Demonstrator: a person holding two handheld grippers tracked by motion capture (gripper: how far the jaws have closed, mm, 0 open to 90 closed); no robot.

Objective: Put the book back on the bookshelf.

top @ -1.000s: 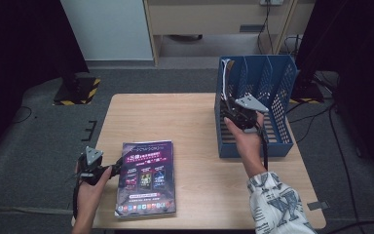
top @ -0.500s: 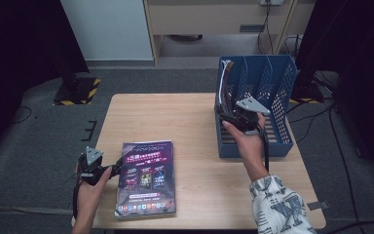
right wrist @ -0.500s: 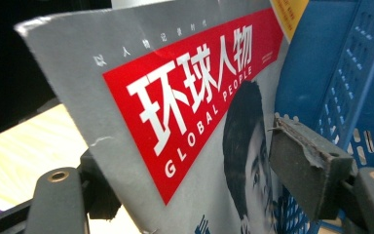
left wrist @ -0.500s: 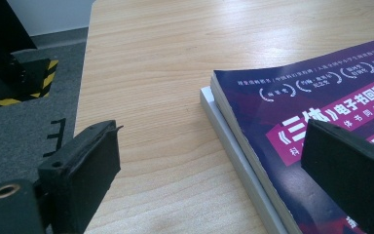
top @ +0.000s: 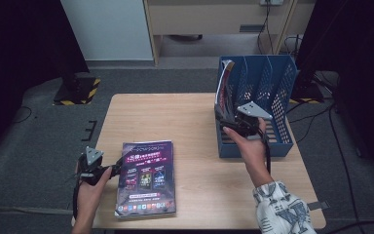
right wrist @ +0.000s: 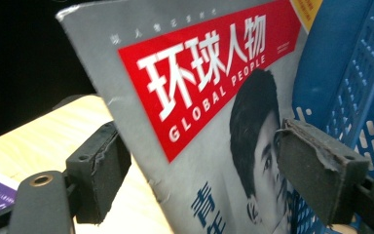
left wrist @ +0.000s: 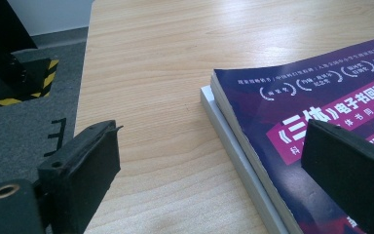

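A grey magazine (top: 223, 85) with a red title band (right wrist: 199, 112) stands tilted in the leftmost slot of the blue file rack (top: 272, 78). My right gripper (top: 225, 118) is at its lower edge. Its jaws have just been opening, and the magazine sits between them with a gap at each pad (right wrist: 199, 146), so it is open. My left gripper (top: 115, 164) rests at the table's front left, open (left wrist: 214, 141), with one pad over the corner of a purple book (top: 148, 178). That book (left wrist: 311, 107) lies on a pale one (left wrist: 229, 131).
The wooden table (top: 175, 117) has bare room between the books and the rack. The rack's blue perforated wall (right wrist: 350, 73) is close on the right gripper's right side. Beyond the table's left edge are grey floor and a black-and-yellow striped base (left wrist: 14, 83).
The right gripper's jaws have spread apart around the magazine, which stays standing in the rack. The left hand and the books have not moved.
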